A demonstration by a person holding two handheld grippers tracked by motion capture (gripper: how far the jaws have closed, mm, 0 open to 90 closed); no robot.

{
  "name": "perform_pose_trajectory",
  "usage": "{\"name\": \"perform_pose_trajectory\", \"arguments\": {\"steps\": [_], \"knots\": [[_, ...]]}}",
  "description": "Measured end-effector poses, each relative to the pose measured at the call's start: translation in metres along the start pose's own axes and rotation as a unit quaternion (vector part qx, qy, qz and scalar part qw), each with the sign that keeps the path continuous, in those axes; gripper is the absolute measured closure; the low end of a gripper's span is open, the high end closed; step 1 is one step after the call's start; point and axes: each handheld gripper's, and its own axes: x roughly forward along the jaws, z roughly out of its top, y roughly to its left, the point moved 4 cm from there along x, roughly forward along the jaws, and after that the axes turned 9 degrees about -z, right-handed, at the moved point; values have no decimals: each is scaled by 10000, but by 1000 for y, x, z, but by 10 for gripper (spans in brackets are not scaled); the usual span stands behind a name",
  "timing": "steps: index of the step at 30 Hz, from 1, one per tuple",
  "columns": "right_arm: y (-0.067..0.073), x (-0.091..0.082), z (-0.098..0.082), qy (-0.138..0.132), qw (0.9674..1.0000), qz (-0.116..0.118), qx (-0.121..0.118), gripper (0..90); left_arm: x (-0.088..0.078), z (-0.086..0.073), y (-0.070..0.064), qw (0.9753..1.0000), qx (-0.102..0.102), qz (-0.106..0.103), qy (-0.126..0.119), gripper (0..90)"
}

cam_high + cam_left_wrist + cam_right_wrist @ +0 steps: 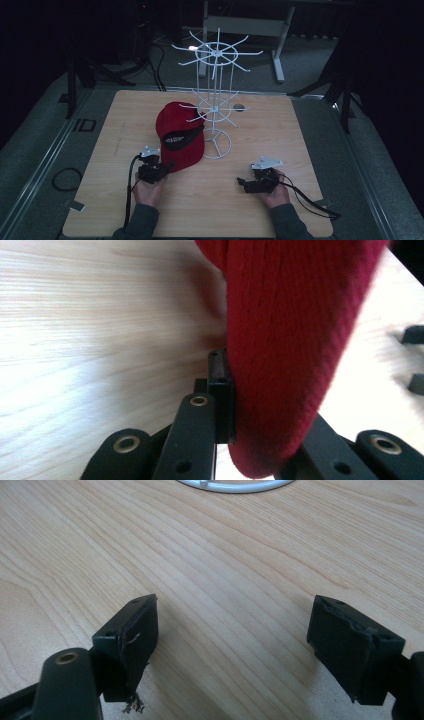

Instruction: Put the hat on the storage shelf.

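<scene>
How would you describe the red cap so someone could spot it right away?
On the wooden table, find the white wire rack near the middle. The red cap lies against its left side, pinched by the left tool. It is the sole red, soft thing.

Cap (pixel 176 137) on table (pixel 280 135) centre-left, touching rack (pixel 216 100) on its right; left gripper (pixel 167 167) at cap's near edge, right gripper (pixel 242 182) toward near-right corner.
</scene>
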Motion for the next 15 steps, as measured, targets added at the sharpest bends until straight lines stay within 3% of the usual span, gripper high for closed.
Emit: {"name": "perform_pose_trajectory", "arguments": {"steps": [15], "knots": [[0,0,0,2,10000,3,3,202,-14,10,17,9996,-3,205,-199,861]]}}
